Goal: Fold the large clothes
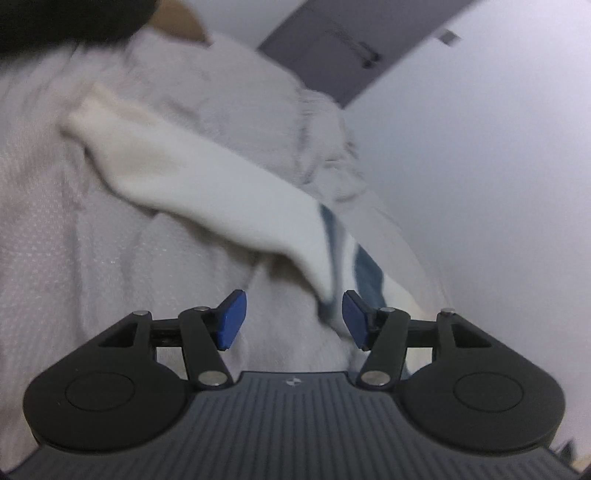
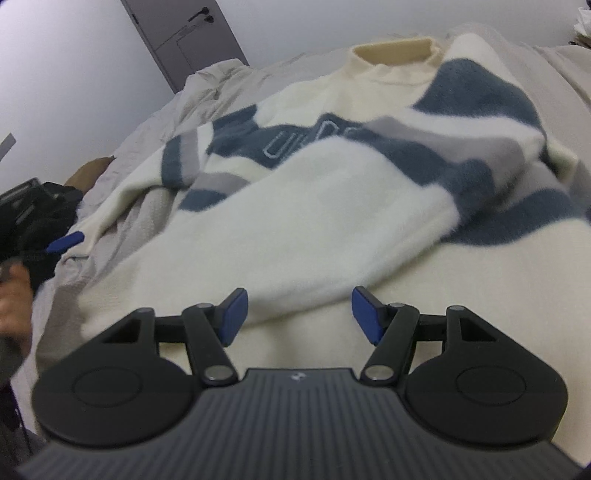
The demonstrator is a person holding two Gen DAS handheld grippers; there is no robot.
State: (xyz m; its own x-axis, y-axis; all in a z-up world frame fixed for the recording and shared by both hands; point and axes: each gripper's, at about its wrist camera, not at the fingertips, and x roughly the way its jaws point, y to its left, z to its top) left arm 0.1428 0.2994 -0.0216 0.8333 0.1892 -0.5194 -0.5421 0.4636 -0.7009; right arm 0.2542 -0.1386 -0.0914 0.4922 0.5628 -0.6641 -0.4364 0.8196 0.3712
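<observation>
A cream sweater (image 2: 332, 206) with blue and grey stripes lies spread on a bed, collar at the far end. One sleeve lies folded across its front. My right gripper (image 2: 299, 314) is open and empty, just above the sweater's lower part. My left gripper (image 1: 293, 319) is open and empty, next to the other cream sleeve (image 1: 207, 184), whose striped part runs past its right pad (image 1: 354, 321). The left gripper also shows in the right wrist view (image 2: 66, 242) at the sweater's left edge.
The bed is covered by a pale grey-beige sheet (image 1: 55, 240), bunched at the far side (image 2: 218, 81). A grey door (image 2: 184, 33) and a white wall (image 1: 480, 166) stand behind. The person's hand (image 2: 11, 295) is at the left.
</observation>
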